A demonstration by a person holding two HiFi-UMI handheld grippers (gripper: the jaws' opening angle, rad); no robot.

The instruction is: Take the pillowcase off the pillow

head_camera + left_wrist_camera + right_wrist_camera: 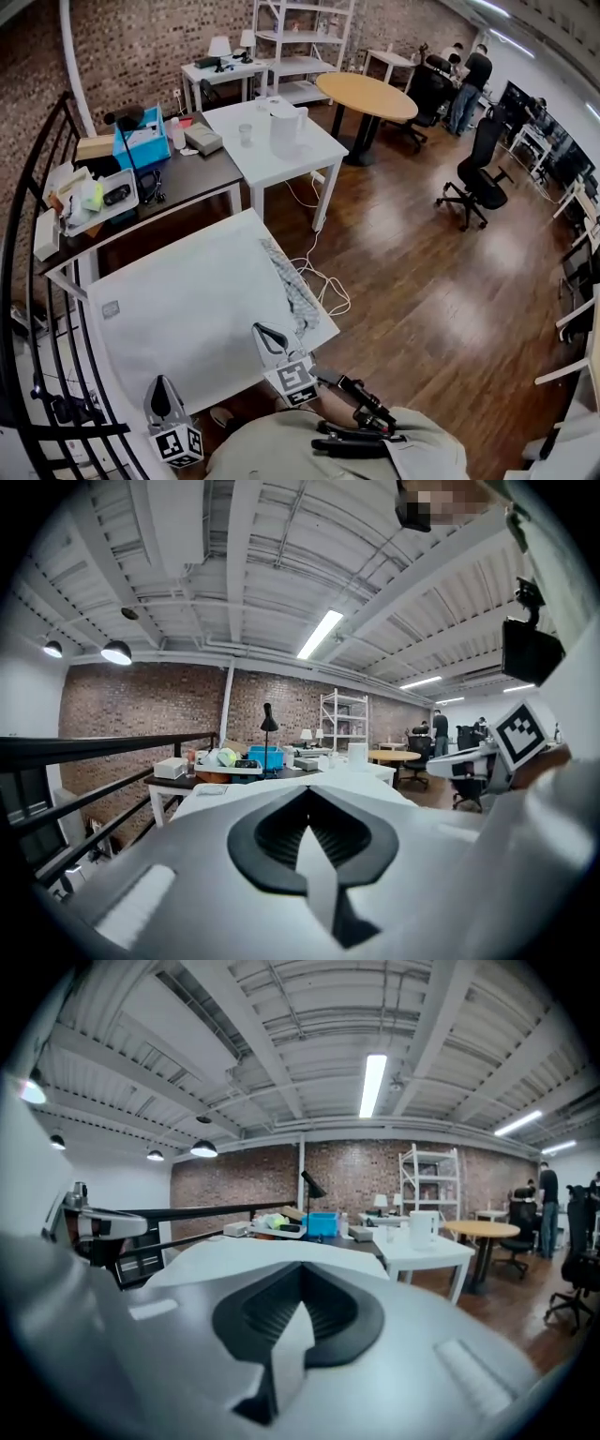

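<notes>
A big white pillowcase point(187, 309) lies spread over the table and fills the middle of the head view. A grey checked pillow point(293, 289) shows along its right edge. My left gripper point(160, 384) is at the near left edge of the cloth, and my right gripper point(262, 333) is at the near right edge. In the left gripper view the left gripper point(311, 846) is shut, with a strip of white cloth pinched between its dark pads point(267, 841). The right gripper point(295, 1321) shows the same in its own view. Both point almost level across the room.
Behind stands a dark desk with a blue box point(142, 142) and a white tray point(94, 199), then a white table point(272, 150) with a jug. A round wooden table point(367, 94), an office chair point(478, 183) and floor cables point(323, 281) lie right. A black railing point(28, 281) runs left.
</notes>
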